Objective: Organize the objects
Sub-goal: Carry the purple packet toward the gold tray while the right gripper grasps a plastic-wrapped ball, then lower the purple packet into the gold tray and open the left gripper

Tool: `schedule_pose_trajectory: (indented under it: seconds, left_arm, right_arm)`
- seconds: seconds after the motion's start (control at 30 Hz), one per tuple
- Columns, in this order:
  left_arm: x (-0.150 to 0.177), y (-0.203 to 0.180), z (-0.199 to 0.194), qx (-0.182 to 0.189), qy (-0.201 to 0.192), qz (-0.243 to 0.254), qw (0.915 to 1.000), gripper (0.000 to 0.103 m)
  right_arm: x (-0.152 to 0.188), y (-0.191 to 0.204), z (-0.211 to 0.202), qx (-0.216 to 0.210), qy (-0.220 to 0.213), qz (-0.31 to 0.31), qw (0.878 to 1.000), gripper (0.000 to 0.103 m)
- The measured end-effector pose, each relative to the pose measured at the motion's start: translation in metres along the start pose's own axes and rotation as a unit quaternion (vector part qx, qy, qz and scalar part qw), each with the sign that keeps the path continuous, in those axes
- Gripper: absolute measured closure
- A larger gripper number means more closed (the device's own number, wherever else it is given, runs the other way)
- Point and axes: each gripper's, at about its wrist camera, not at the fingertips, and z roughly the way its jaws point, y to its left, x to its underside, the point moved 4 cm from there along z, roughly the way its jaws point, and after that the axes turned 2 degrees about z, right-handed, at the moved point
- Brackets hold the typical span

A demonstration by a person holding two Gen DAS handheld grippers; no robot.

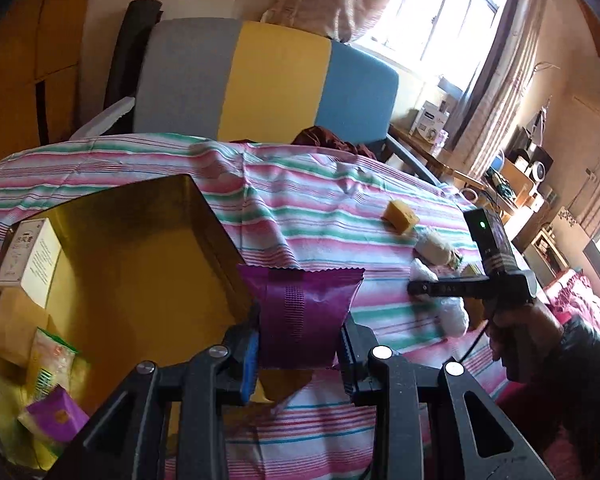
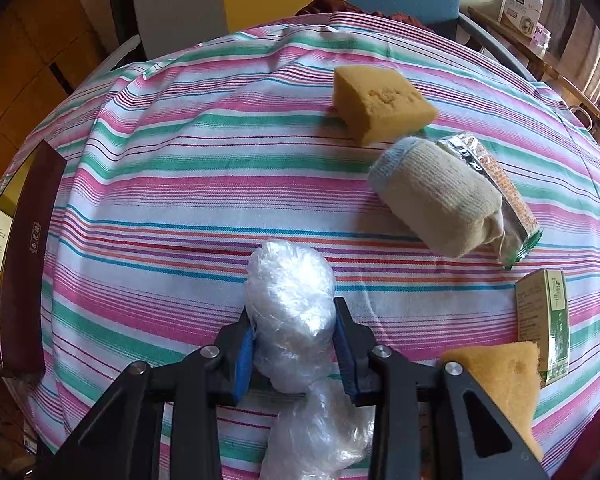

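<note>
Four items sit in the gold box (image 1: 140, 264); left claw (image 1: 300, 344) clamps purple packet (image 1: 304, 312), right claw (image 2: 294, 344) plastic wad (image 2: 290, 304).

Daylight admitted through a blown-out window (image 1: 440, 12) at far right, striped cloth (image 2: 228, 168) evenly lit, soft shadows cast beside the sponge (image 2: 380, 108), strong fisheye bending at edges, corners darkened, slight softness throughout.

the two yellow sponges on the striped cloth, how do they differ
The far sponge lies wholly in view near the rolled sock; the near sponge is partly hidden behind the right hand-held gripper. The far one shows a pitted top; the near one looks fuzzier. Both are yellow-tan.
</note>
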Motion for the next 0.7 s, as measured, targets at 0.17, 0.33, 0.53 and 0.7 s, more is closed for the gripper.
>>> schedule_pose_trajectory:
  seconds: [0.17,0.33,0.53,0.7]
  left_arm:
    - [-0.022,0.083,0.006,-0.043,0.025,-0.091,0.9946,0.070]
    - [-0.036,0.164,0.036,-0.111,0.068,-0.127,0.9834,0.070]
    - [-0.040,0.215,0.069,-0.155,0.093,-0.153,0.9715,0.070]
    - [-0.047,0.233,0.092,-0.187,0.113,-0.140,0.9656,0.066]
  right_arm:
    - [0.001,0.000,-0.001,0.003,0.000,-0.004,1.000,0.068]
    - [0.000,0.002,0.000,0.005,0.001,-0.006,1.000,0.068]
    - [0.000,0.004,0.000,0.007,0.001,-0.009,1.000,0.068]
    - [0.001,0.005,-0.002,0.007,0.001,-0.010,1.000,0.068]
